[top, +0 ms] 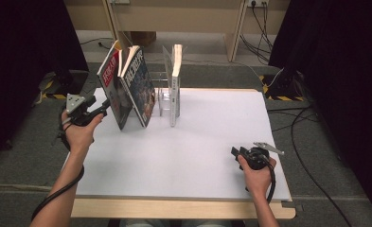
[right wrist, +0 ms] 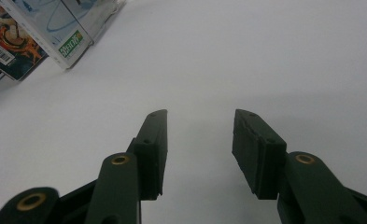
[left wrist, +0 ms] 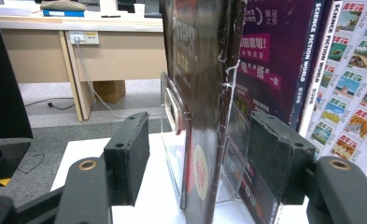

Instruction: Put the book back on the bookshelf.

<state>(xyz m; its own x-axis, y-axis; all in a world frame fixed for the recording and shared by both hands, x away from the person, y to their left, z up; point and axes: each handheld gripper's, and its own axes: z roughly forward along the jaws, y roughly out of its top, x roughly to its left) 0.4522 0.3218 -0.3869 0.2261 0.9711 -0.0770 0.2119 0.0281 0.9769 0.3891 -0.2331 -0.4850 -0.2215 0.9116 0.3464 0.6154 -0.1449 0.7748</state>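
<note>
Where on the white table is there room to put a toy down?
The white tabletop is bare between the leaning magazines and the right gripper, and over its right side, past the upright white book. It is crowded at the back left, where the left gripper sits at the magazines in the clear plastic rack.

Red-and-dark cover is showing on the leaning magazine (top: pixel 111 87), a blue illustrated cover on the magazine beside it (top: pixel 140 85), a white sheet is covering the table (top: pixel 198 146), black jaws glinting with brass rivets.
</note>
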